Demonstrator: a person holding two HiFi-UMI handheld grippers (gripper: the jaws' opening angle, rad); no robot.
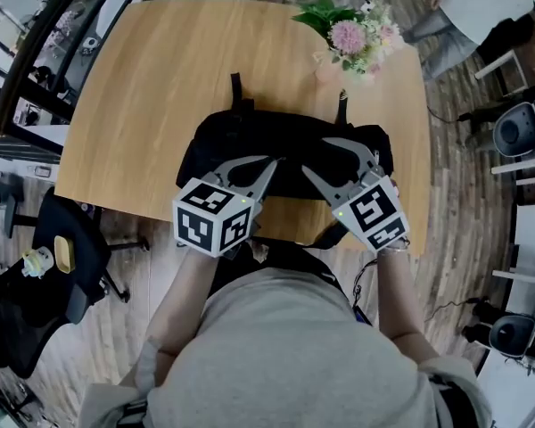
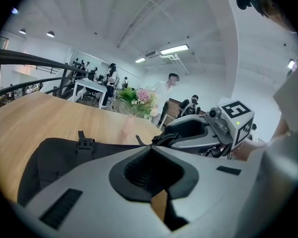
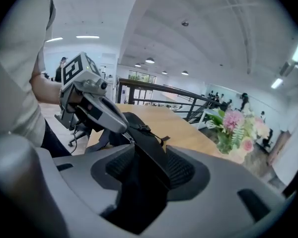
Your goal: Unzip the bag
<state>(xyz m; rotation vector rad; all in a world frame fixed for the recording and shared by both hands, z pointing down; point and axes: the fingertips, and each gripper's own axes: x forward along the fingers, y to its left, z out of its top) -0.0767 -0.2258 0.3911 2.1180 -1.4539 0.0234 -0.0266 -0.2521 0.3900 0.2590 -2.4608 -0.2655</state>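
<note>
Head view shows the black bag [image 1: 285,136] lying on the wooden table [image 1: 160,78], close to the edge on your side. Its long axis runs from left to right in front of you. The flowers [image 1: 352,38] stand well apart from it, at the far right corner.

At the left, your left gripper [image 1: 273,162] comes in from the lower left and points toward the middle of the bag, only a little downward. Its jaws are closed together, and the tips rest against the top of the bag. Whether a thin piece of fabric or a zipper tab is pinched there, I cannot tell; the left gripper view shows only the two jaws meeting.

At the right, your right gripper [image 1: 314,154] comes in from the lower right, tilted down more steeply. Its jaws stand wide apart. In the right gripper view a dark ridge of the bag passes between them, but the pads do not press on it — nothing is held yet.

The two grippers point toward each other over the middle of the bag, tips near each other. I cannot make out the zipper pull. I judge that the zipper follows the long axis, so the right hand — the free one — should take the pull and travel sideways while the left hand steadies the bag.
</note>
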